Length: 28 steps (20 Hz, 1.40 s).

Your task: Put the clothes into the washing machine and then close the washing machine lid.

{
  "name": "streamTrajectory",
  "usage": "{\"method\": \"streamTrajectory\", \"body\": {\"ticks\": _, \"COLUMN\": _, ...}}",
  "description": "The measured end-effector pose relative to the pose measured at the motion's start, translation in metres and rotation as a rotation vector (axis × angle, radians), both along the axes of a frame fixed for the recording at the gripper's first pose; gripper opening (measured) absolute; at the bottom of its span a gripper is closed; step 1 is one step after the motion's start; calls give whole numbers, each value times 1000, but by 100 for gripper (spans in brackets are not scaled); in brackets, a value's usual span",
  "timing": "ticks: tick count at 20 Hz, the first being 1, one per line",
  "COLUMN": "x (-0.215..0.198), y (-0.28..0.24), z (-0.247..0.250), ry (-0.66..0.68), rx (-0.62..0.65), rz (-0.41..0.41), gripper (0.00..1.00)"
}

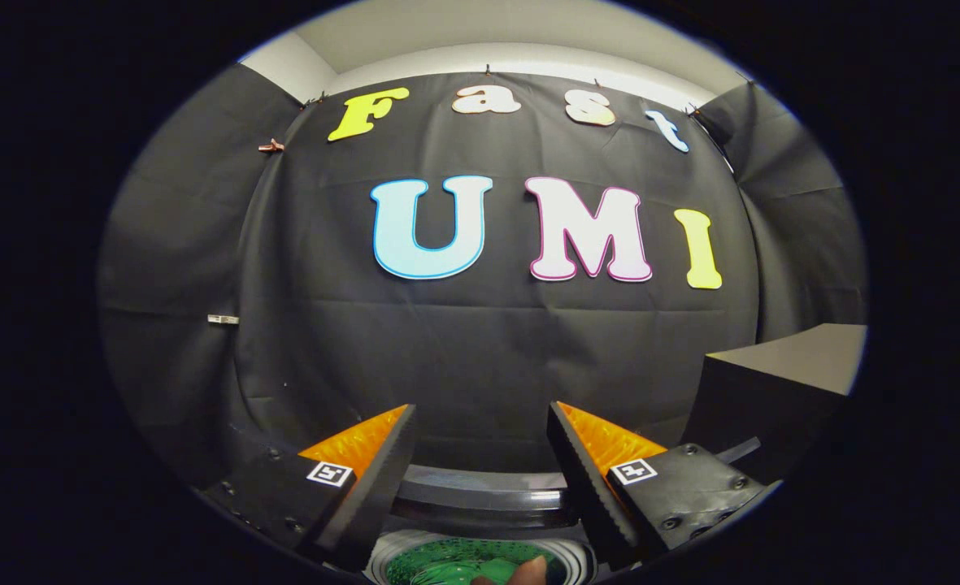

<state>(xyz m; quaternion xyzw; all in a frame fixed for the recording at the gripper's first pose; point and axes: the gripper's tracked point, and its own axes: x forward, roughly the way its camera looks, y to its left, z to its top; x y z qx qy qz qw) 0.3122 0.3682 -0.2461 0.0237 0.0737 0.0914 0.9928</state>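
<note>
Green clothes lie in the washing machine below the gripper, fingers wide apart, holding nothing; closing the lid seems next.

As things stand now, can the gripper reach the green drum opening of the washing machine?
Probably yes. The gripper is open and holds nothing, and the green drum opening lies just below its fingers with nothing between. Something small, perhaps a fingertip, sits at the opening's edge.

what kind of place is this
Probably a staged recording booth: black cloth wall clipped up as a backdrop, dark box-like block beside it, round dark machine rim below the open gripper.
</note>
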Motion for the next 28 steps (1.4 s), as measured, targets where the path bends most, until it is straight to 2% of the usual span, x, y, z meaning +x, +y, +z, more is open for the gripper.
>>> {"method": "streamTrajectory", "body": {"ticks": 2, "x": -11, "y": 0, "z": -19, "ry": 57, "rx": 10, "rz": 11, "gripper": 99}}
{"method": "streamTrajectory", "body": {"ticks": 4, "x": -27, "y": 5, "z": -70, "ry": 223, "rx": 69, "rz": 35, "gripper": 99}}
{"method": "streamTrajectory", "body": {"ticks": 5, "x": -54, "y": 0, "z": -104, "ry": 364, "rx": 60, "rz": 37, "gripper": 99}}
{"method": "streamTrajectory", "body": {"ticks": 6, "x": -91, "y": -3, "z": -110, "ry": 469, "rx": 72, "rz": 73, "gripper": 100}}
{"method": "streamTrajectory", "body": {"ticks": 7, "x": -101, "y": 2, "z": -103, "ry": 435, "rx": 108, "rz": 118, "gripper": 100}}
{"method": "streamTrajectory", "body": {"ticks": 9, "x": -109, "y": -15, "z": -71, "ry": 299, "rx": 47, "rz": 104, "gripper": 100}}
{"method": "streamTrajectory", "body": {"ticks": 14, "x": -116, "y": -35, "z": -78, "ry": 357, "rx": 33, "rz": 83, "gripper": 99}}
{"method": "streamTrajectory", "body": {"ticks": 18, "x": -122, "y": -36, "z": -69, "ry": 349, "rx": 26, "rz": 99, "gripper": 100}}
{"method": "streamTrajectory", "body": {"ticks": 28, "x": -175, "y": -65, "z": 16, "ry": 224, "rx": 14, "rz": 108, "gripper": 100}}
